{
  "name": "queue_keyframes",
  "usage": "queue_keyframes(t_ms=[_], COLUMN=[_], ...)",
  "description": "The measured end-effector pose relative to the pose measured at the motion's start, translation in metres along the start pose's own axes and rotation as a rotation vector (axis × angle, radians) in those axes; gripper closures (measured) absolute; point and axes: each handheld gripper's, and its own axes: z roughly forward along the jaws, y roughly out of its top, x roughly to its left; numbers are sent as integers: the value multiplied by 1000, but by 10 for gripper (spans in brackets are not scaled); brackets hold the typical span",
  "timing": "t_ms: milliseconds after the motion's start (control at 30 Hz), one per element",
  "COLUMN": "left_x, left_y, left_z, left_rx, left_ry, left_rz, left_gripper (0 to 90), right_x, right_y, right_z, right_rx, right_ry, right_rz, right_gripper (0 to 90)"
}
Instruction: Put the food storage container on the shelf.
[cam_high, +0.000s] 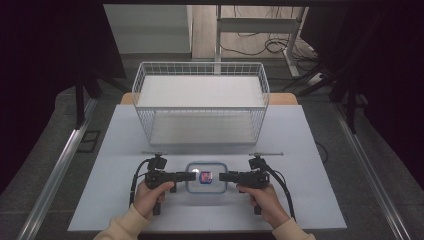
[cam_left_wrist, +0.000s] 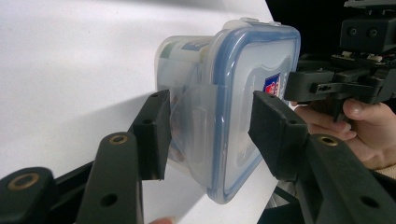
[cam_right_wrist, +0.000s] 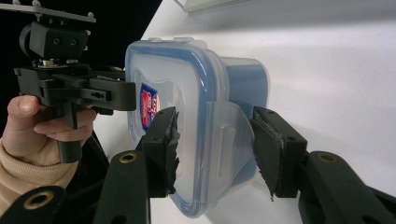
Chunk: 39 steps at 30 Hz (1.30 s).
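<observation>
The container's (cam_high: 206, 176) contents stay blurred behind its cloudy wall.

Open white surface around a boxed-in middle

The tall white wire basket (cam_high: 200, 102) blocks the far half of the white surface (cam_high: 115, 150); bare lanes run beside it and along the near edge. The clear blue-rimmed plastic box (cam_high: 206, 177) sits flanked by the left tongs (cam_high: 192, 175) and right tongs (cam_high: 221, 176), closing both its sides.

Unreadable red-blue sticker (cam_right_wrist: 148, 104) on container lid (cam_right_wrist: 187, 88)
</observation>
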Motion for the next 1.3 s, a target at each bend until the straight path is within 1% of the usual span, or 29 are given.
queue_keyframes(t_ms=[100,133,233,267,300,400,467,567,633,800,833,867,1033,1167,1233,1267,1300], left_x=[-3,-5,-10,-10,-12,-19,-21,-30,-32,-41,-44,-44,-51,-53,-58,-58,-61], left_y=[5,8,15,15,17,26,29,38,41,53,58,58,71,78,85,85,90], left_z=[-3,-4,-8,-8,-10,-16,-18,-26,-28,-36,-40,-40,-46,-49,-53,-53,-56], left_rx=[-6,-15,-21,-21,-23,-36,-42,-55,-60,-80,-86,-86,-100,-108,-115,-115,-118], left_ry=[2,0,2,2,4,8,6,11,12,15,18,18,16,14,15,15,17], left_rz=[8,12,20,20,24,38,41,61,61,82,89,89,101,104,114,114,121], left_gripper=[491,491,491,491,491,491,491,491,491,491,491,491,491,491,491,491,491], right_x=[2,5,8,8,11,17,19,27,30,41,43,43,51,56,59,59,61], right_y=[5,9,16,16,21,29,32,43,46,63,66,66,81,91,96,96,102], right_z=[-1,-3,-5,-5,-7,-10,-12,-17,-18,-24,-25,-25,-30,-33,-34,-34,-36], right_rx=[-3,-9,-11,-11,-15,-25,-28,-40,-41,-58,-61,-61,-72,-77,-80,-80,-82], right_ry=[0,-2,-2,-2,-1,0,1,2,2,4,4,4,5,4,5,5,7], right_rz=[-6,-11,-24,-24,-28,-41,-43,-67,-67,-96,-100,-100,-115,-123,-126,-126,-130], right_gripper=[522,522,522,522,522,522,522,522,522,522,522,522,523,523,524,524,524])
